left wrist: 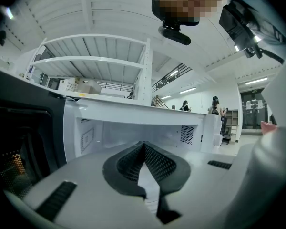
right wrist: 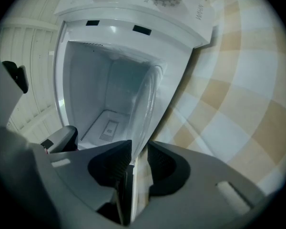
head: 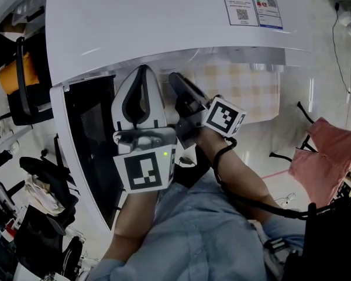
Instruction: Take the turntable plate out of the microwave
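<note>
The clear round glass turntable plate [right wrist: 150, 99] lies at the mouth of the white box-shaped microwave [head: 164, 22]. In the right gripper view I see it edge-on, as a thin curved band from the centre down to my jaws. In the head view the oven's top hides it.

My dark right gripper [right wrist: 139, 149] is rolled onto its side, so the oven looks turned in its view. I judge this is so that one jaw goes over the plate's rim and one under it, which is the way to take a flat plate. The jaws stand narrow with the rim between them. A light gap shows beside the glass, so I think the pads do not press on it now.

My white left gripper [left wrist: 143, 147] has its jaws together with nothing in them. It points almost level into the bare white cavity [left wrist: 133, 132], probably waiting to support the plate.

In the head view, both forearms rise from the bottom of the frame. The left gripper [head: 142, 75] is at the centre, just right of the open dark microwave door [head: 90, 145]. The right gripper [head: 178, 84] is close beside it. At the upper right lies the beige-and-white checked cloth [head: 245, 89] on the worktop, where the plate could go.
</note>
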### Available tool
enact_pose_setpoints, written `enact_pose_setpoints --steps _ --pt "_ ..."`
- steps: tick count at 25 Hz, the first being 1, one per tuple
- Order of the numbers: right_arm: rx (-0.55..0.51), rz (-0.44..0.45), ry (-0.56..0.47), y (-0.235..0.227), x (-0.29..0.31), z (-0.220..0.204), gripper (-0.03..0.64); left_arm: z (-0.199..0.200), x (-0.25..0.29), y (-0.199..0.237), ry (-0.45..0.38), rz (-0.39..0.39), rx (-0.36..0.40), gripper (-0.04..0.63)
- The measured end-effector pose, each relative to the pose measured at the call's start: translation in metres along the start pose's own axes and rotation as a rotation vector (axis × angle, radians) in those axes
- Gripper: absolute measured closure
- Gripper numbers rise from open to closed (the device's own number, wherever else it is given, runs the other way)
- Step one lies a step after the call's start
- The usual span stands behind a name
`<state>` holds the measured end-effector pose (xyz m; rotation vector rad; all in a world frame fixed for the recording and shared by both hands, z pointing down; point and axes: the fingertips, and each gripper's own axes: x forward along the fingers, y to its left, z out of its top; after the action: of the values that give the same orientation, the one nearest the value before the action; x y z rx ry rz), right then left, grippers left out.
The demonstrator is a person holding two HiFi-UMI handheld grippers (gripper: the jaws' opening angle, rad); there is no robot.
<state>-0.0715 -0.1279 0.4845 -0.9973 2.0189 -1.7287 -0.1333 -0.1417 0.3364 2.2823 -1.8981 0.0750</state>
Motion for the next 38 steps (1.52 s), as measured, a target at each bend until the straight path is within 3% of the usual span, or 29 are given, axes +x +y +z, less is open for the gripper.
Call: enact_pose_setpoints --steps 3,10,16,28,38 --pt "-0.004 0.02 -0.016 0.001 0.007 0.012 0.502 0.002 0.002 0.001 -0.007 -0.002 -0.002 0.588" --pt "0.007 0.028 -0.039 0.002 0.025 0.035 0.521 0.005 0.008 0.012 -0.013 0.009 0.0 0.588" --pt "0.029 0.058 -0.043 0.002 0.021 0.03 0.557 0.005 0.006 0.013 -0.013 0.018 -0.001 0.588" --pt "0.053 0.066 -0.006 -0.001 -0.008 0.001 0.557 0.002 -0.006 -0.003 0.002 0.013 0.005 0.588" --pt "0.045 0.108 -0.012 -0.003 0.01 0.014 0.489 0.003 -0.007 0.005 -0.003 0.024 0.012 0.588"
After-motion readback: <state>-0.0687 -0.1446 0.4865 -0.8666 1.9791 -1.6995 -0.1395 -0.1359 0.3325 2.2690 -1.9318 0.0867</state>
